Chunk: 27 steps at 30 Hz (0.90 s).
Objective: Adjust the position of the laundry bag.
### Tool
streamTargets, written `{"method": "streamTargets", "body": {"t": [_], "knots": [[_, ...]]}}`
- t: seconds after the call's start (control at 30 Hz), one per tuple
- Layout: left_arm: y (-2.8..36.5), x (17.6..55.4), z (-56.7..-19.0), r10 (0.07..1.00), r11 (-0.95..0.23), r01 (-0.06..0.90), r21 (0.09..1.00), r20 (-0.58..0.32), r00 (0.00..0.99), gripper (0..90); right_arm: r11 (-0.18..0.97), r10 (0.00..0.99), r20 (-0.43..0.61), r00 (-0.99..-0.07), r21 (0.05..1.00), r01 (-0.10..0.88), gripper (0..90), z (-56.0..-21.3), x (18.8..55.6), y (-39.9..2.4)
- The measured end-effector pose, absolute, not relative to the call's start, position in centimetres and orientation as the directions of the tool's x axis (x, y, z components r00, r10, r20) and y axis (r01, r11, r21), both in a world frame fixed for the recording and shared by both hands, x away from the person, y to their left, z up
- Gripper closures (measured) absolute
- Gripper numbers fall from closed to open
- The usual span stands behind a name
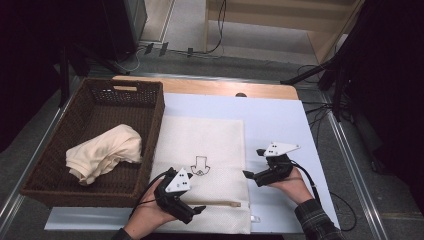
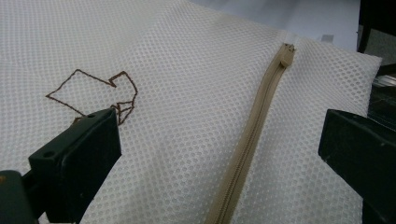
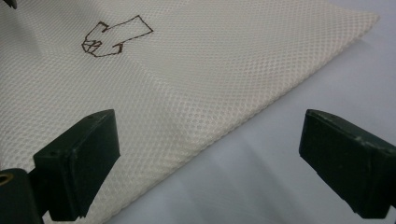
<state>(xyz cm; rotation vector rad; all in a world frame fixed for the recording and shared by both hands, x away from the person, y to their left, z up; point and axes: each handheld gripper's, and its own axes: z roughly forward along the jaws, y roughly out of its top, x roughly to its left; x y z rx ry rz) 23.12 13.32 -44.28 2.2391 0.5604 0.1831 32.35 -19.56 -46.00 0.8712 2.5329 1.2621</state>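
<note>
A white mesh bag (image 1: 210,140) lies flat on a pale mat (image 1: 280,125), with a brown arrow mark (image 1: 200,166) at its middle and a tan zipper (image 1: 220,204) along its near edge. My left gripper (image 1: 192,202) is open low over the bag's near left part. In the left gripper view the zipper (image 2: 261,107) runs between the jaws and the arrow mark (image 2: 98,91) shows beside the left one. My right gripper (image 1: 253,163) is open at the bag's right edge. In the right gripper view that edge of the bag (image 3: 210,70) crosses between the jaws above the mat (image 3: 280,177).
A dark wicker basket (image 1: 150,130) stands left of the bag and holds a crumpled cream cloth (image 1: 105,152). The mat's right strip is bare beside the right hand. Cables (image 1: 320,115) and dark stands lie off the table's right side.
</note>
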Motion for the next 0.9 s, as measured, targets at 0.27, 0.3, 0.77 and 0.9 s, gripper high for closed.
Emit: {"method": "streamTargets", "body": {"t": [0.27, 0.3, 0.77, 0.9], "knots": [[13.3, 22.7, -44.4, 0.443, -0.590, 0.326, 0.739, -0.042, 0.896, 0.0, 0.476, 0.572, 0.088, -0.815, 0.773, 0.418, 6.8, -46.4, 32.6, -18.8], [13.3, 22.7, -44.4, 0.443, -0.590, 0.326, 0.739, -0.042, 0.896, 0.0, 0.476, 0.572, 0.088, -0.815, 0.773, 0.418, 6.8, -46.4, 32.6, -18.8], [13.2, 23.0, -44.4, 0.439, -0.588, 0.329, 0.739, -0.050, 0.897, 0.0, 0.496, 0.549, 0.101, -0.830, 0.759, 0.421, 13.4, -47.3, 32.9, -17.7], [13.1, 22.9, -44.4, 0.437, -0.585, 0.326, 0.742, -0.049, 0.898, 0.0, 0.504, 0.542, 0.103, -0.834, 0.754, 0.421, 14.5, -47.5, 32.9, -17.6]]}}
